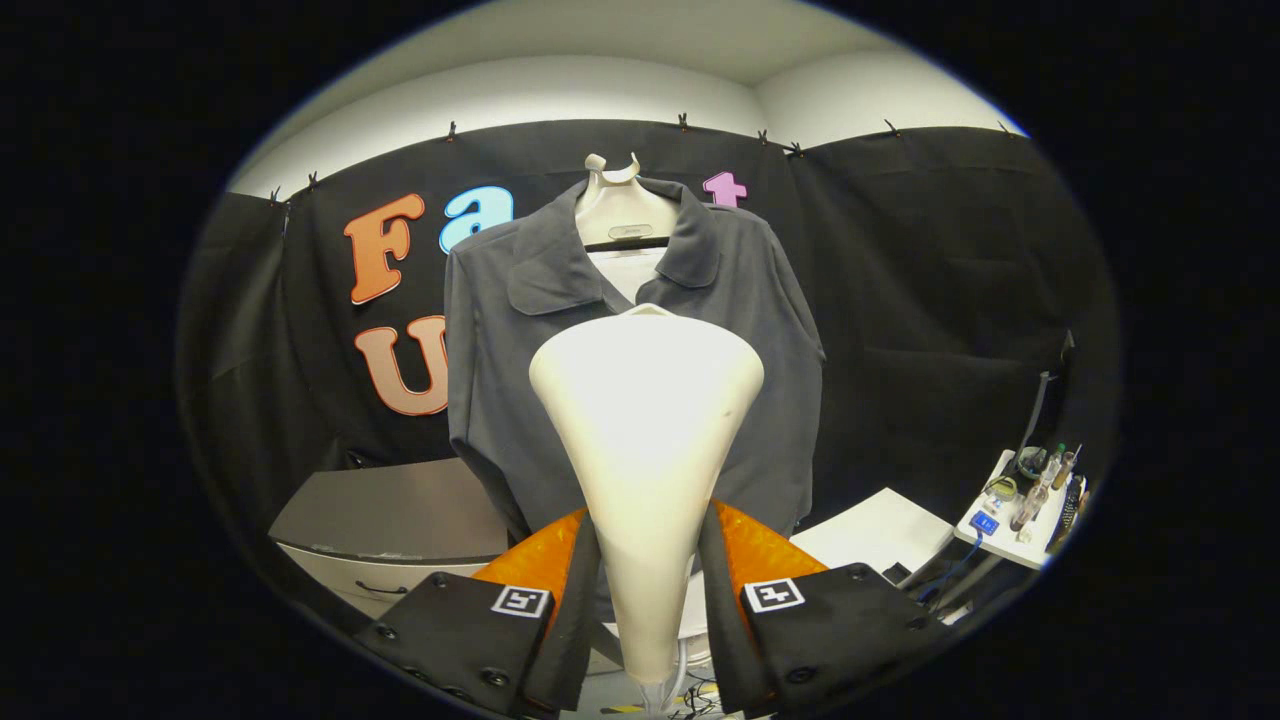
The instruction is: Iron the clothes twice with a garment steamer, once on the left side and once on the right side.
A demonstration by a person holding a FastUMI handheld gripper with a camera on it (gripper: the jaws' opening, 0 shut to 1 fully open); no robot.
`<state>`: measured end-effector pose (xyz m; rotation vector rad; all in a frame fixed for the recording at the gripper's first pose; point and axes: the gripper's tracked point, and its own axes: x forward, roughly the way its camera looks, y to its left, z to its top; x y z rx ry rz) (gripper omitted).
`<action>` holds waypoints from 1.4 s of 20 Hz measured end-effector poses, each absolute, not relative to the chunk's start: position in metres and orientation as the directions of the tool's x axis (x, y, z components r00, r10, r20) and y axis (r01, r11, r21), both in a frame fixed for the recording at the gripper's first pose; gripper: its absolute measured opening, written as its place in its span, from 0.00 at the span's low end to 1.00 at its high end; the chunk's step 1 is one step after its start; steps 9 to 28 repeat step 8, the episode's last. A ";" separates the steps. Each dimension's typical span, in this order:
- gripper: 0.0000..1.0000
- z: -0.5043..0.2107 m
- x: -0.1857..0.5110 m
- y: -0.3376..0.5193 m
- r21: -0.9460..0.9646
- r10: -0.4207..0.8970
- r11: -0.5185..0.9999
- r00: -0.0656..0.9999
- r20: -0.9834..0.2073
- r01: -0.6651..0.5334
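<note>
We're looking straight at the dark grey jacket (560, 380), the biggest thing before us, hanging on a pale hanger (628, 212) against the booth's black wall, collar spread and a strip of white lining showing at the neck. Below the jacket to one side we've got a grey cabinet (395, 520) with a drawer front, and below it on the other side a white table (880, 535). Farther out past that table sits a small white shelf (1010, 525) crowded with little bottles and oddments too small for us to tell apart. Right in front of the jacket's chest stands the cream steamer head (645, 440), wide end up towards the jacket and narrowing down to a thin neck. Our gripper (647, 590) has its two fingers pressed against that narrow neck from either side, so the jaws are clamped on the steamer head.
</note>
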<state>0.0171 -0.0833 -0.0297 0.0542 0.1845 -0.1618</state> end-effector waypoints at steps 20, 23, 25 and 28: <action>0.56 -0.028 0.013 -0.070 0.027 -0.151 0.987 0.970 -0.188 0.159; 0.56 -0.028 0.013 -0.070 0.027 -0.151 0.987 0.970 -0.188 0.159; 0.56 -0.028 0.013 -0.070 0.027 -0.151 0.987 0.970 -0.188 0.159; 0.56 -0.028 0.013 -0.070 0.027 -0.151 0.987 0.970 -0.188 0.159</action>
